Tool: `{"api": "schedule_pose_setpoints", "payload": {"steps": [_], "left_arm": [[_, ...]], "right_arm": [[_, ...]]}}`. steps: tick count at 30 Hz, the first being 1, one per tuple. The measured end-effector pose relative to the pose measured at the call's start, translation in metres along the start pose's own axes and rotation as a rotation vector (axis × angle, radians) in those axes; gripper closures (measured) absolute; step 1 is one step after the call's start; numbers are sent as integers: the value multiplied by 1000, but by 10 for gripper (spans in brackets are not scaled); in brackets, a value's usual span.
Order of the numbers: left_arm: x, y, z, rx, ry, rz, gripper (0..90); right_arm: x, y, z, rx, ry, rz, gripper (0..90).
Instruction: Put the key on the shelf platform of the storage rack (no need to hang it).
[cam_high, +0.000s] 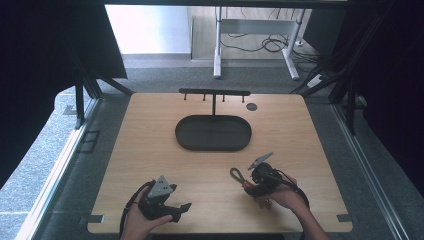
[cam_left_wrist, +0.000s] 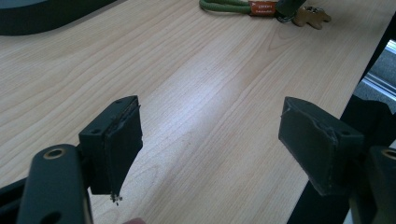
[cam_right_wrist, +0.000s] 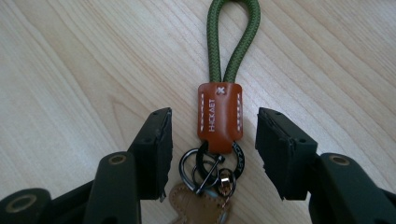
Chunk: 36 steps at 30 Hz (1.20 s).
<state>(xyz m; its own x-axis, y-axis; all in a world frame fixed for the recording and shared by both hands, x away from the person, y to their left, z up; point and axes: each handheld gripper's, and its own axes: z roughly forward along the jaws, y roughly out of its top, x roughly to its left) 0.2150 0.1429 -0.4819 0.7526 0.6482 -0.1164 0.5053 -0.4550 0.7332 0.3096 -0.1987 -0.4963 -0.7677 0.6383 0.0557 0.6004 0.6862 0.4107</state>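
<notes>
Well, I had the right gripper (cam_right_wrist: 212, 154) low over the wooden table (cam_high: 150, 150), near its right front, with both jaws spread apart and closed on nothing. Between them lay the keychain (cam_right_wrist: 219, 119): its orange leather tab sat in the gap, apart from either pad, the green cord loop (cam_right_wrist: 233, 42) running away toward the far side, and the metal rings (cam_right_wrist: 210, 165) and a tan leather charm (cam_right_wrist: 196, 205) lying nearest me. On the near left, my left gripper (cam_left_wrist: 210, 140) was wide open too (bare wood between its pads), well apart from the keychain. Farther off stood the dark oval tray (cam_high: 190, 142), with a hook rack (cam_high: 214, 92) behind it.
</notes>
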Motion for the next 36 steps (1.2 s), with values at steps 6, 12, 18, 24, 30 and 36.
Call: {"api": "schedule_pose_setpoints", "payload": {"steps": [6, 12, 18, 24, 30, 36], "left_arm": [[0, 0, 0, -1, 0, 0, 221], [1, 0, 0, 2, 0, 1, 221], [-1, 0, 0, 1, -2, 4, 221], [-1, 0, 0, 2, -1, 4, 221], [-1, 0, 1, 4, -1, 4, 221], [-3, 1, 2, 7, -4, 6, 221]], "right_arm": [[0, 6, 9, 33, -11, -9, 490], [0, 8, 13, 57, -25, -8, 557], [0, 11, 13, 79, -42, -11, 628], [0, 12, 14, 83, -46, -12, 657], [0, 12, 9, 79, -43, -16, 661], [0, 14, -7, 53, -39, -26, 663]]}}
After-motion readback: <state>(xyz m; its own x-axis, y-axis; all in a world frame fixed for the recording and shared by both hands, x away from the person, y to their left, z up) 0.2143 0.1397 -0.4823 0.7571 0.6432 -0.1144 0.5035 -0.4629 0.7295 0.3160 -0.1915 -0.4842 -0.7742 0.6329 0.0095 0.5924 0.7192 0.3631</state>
